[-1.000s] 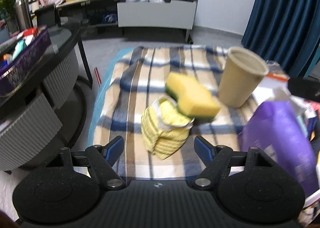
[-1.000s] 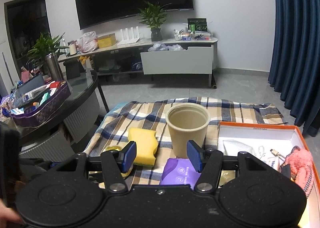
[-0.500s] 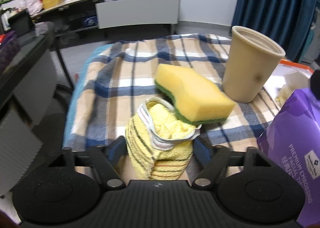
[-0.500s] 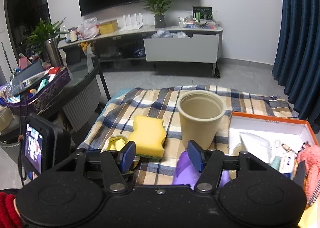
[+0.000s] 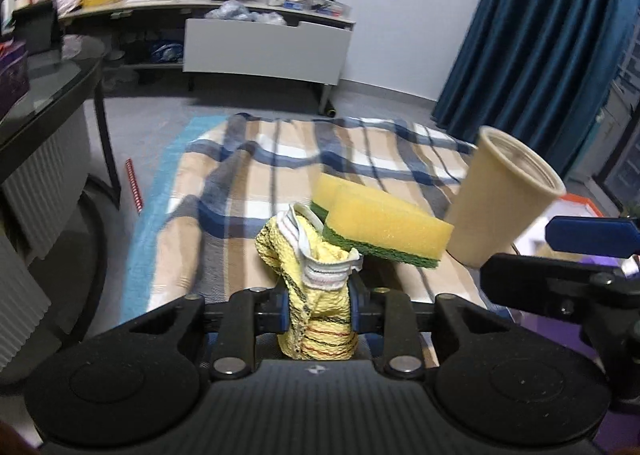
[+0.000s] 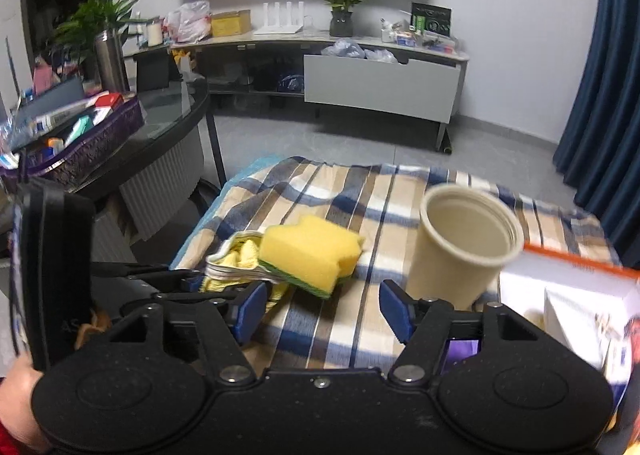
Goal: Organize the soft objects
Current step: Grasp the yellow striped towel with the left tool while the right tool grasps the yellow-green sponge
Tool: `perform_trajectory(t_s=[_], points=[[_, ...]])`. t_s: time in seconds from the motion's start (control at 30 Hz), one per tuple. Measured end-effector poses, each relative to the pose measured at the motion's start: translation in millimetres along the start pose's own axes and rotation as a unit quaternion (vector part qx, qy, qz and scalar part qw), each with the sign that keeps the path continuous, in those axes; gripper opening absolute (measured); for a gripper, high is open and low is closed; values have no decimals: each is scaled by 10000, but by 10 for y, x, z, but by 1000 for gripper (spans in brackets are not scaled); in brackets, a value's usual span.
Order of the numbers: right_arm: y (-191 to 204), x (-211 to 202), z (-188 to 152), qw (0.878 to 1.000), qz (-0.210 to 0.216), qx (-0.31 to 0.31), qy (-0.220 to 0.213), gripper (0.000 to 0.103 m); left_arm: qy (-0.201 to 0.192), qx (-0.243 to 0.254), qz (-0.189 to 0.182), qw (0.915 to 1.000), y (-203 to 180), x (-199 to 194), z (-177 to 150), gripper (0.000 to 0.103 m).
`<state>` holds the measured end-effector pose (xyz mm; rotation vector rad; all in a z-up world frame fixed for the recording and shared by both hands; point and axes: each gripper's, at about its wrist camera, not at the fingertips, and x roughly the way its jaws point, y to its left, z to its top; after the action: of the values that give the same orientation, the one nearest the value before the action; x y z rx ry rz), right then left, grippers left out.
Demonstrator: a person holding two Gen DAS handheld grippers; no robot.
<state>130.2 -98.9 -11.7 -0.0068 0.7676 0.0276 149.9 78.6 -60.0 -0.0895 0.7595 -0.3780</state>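
The left gripper (image 5: 318, 305) has just been closing, and its jaws now pinch the yellow cloth (image 5: 316, 295) low on its bunched body; the cloth sits at the near edge of the plaid blanket (image 5: 280, 159) that covers the counter. The sponge (image 5: 380, 227) lies tilted with its near end propped on the top of the cloth, and that is the main risk: if the cloth is lifted straight up, the sponge will likely tip off, slide toward the cup (image 5: 504, 199) just beside it, or drop off the counter's edge. The cup stands upright and looks light and empty, so a nudge from the sponge or from a gripper could topple it. The right gripper (image 6: 322, 309) has just been opening; its jaws stand wide with nothing between them, aimed at the bare blanket between sponge and cup, near enough to the left gripper that the two could collide if both move inward. The grip itself may take only a fold of the loosely bunched cloth, so it could unravel and drag as it rises. On the right an orange-edged box (image 6: 576, 275) lies next to the cup, a likely place for the soft things, though that is only a guess.
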Motion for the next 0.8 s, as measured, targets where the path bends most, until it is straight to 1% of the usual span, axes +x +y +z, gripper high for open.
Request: perform_trajectory(t_s=[0.07,0.17,0.23,0.27,0.3,0.37,0.47,0.5,0.6,0.63,0.7,0.73,0.8], points=[[35,35,45,9997,-137,-215,5,76,-39,-182,-111,9998,69,-5,37,28],[86,104,78,9988,-168,-459,13,76,-12,-327,-192,9993,141,25,99,28],[138,186,104,9967,-195,-782,127,76,-3,-473,-207,9987,192,51,121,28],[164,219,117,9952,-225,-949,118,76,4,-507,-210,9985,200,71,134,28],[179,252,129,9933,-265,-1121,73,76,-1,-517,-211,9984,205,73,141,28],[199,330,165,9898,-319,-1385,124,76,-14,-501,-167,9986,205,68,146,28],[264,468,216,9815,-347,-1875,191,76,12,-624,-266,9977,235,65,146,27],[299,526,229,9770,-349,-2092,238,76,21,-672,-219,9975,260,72,150,28],[402,673,213,9652,-166,-2569,452,77,19,-809,-327,9962,300,88,163,28],[436,710,205,9620,-145,-2692,440,77,16,-801,-305,9963,300,88,168,27],[474,784,205,9583,-60,-2827,404,76,-27,-814,-244,9964,313,70,180,28],[482,812,215,9576,-30,-2856,382,76,-37,-870,-272,9958,332,64,186,28],[481,859,251,9567,7,-2891,333,71,-64,-985,-304,9947,374,56,197,28]])
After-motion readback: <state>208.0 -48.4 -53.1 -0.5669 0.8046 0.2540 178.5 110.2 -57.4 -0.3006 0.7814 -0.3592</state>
